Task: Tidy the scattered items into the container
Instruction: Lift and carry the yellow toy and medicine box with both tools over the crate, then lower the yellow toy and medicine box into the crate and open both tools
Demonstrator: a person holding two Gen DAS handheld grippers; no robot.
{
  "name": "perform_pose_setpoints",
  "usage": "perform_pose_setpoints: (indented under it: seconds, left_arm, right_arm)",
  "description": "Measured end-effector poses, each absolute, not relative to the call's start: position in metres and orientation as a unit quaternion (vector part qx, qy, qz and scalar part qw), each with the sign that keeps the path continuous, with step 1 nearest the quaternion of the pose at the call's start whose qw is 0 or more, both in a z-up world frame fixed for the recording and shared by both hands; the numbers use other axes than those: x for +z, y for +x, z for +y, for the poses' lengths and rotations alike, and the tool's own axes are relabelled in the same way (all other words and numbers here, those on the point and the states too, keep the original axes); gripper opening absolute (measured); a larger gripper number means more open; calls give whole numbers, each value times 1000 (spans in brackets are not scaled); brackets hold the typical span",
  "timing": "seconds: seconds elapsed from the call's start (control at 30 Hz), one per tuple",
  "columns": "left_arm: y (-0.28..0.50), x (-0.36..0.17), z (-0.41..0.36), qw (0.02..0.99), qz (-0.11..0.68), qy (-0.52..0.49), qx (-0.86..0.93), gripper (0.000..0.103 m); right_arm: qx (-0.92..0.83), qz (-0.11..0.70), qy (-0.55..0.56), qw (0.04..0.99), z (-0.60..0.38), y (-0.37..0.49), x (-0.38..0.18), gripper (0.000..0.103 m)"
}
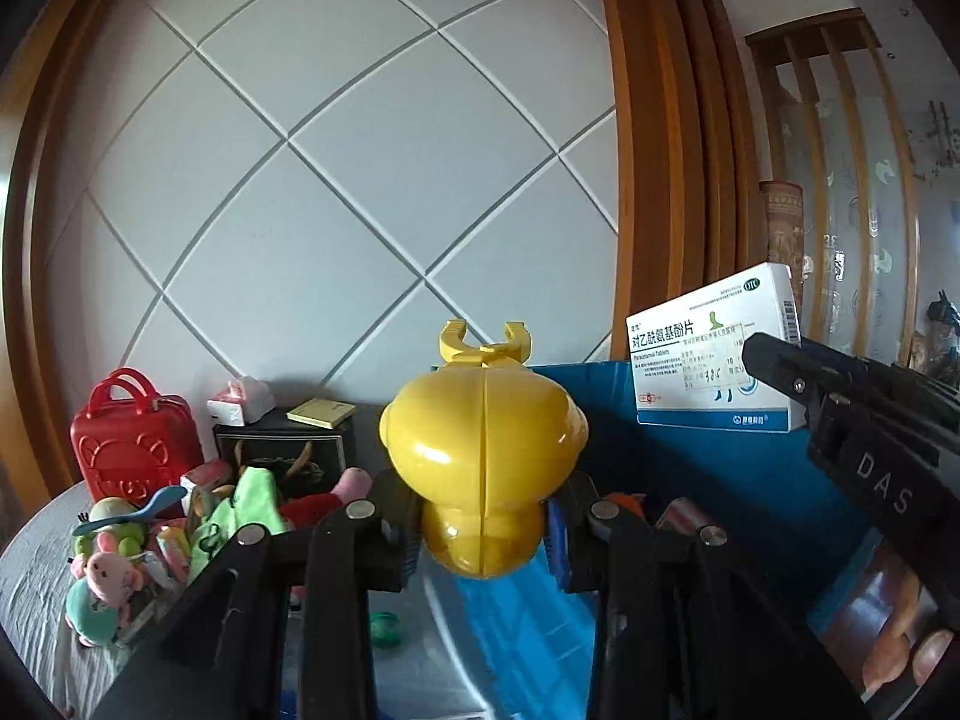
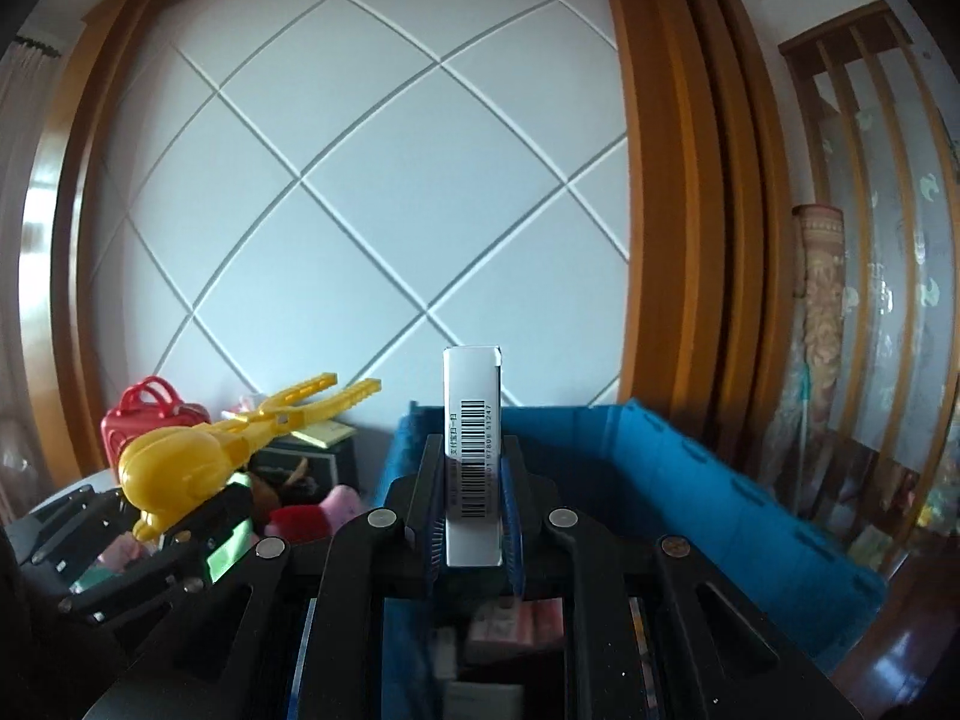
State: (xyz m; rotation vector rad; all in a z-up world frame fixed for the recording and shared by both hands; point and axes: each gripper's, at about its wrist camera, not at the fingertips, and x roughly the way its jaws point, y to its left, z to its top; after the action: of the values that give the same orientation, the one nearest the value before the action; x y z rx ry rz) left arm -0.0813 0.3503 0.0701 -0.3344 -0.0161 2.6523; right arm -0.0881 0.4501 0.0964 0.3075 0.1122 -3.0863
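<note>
Left wrist view: left gripper [image 1: 483, 516] clamped on yellow duck-shaped clamp toy [image 1: 483, 456], held over blue container [image 1: 690, 456]; contents blurred. Right gripper [image 1: 774, 369] pinches white medicine box [image 1: 714, 360].

Right wrist view: narrow jaws grip box [image 2: 472, 456] upright above container [image 2: 690, 480]; pink packets [image 2: 516, 624] inside.

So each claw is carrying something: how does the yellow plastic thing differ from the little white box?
The yellow toy tongs are rounded, glossy and plain; the medicine box is flat-sided, white and printed with text and a barcode. The tongs end in two long prongs; the box has none. The left gripper clamps the tongs' bulb; the right gripper pinches the box's narrow sides. Both are held above the blue container.
</note>
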Motion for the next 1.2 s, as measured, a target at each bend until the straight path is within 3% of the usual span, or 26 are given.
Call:
perform_pose_setpoints:
  seconds: [0.2,0.4,0.7,0.93,1.1,1.2]
  left_arm:
    - [-88,76,453,232,6,-205,951,32]
    - [-98,49,513,225,56,-285,930,32]
    - [-111,3,533,212,74,-391,892,32]
    - [-109,2,535,203,82,-405,888,32]
    - [-107,6,534,204,81,-391,894,62]
    - [-104,8,534,205,83,-383,897,65]
  right_arm:
    - [-988,39,150,0,540,-115,75,16]
    - [-977,29,212,8,581,-138,40,16]
    - [-952,31,303,20,601,-161,6,16]
    - [-938,38,344,5,600,-168,-8,17]
    - [-936,49,349,-14,603,-168,-10,17]
    - [-935,51,350,-28,607,-169,-11,17]
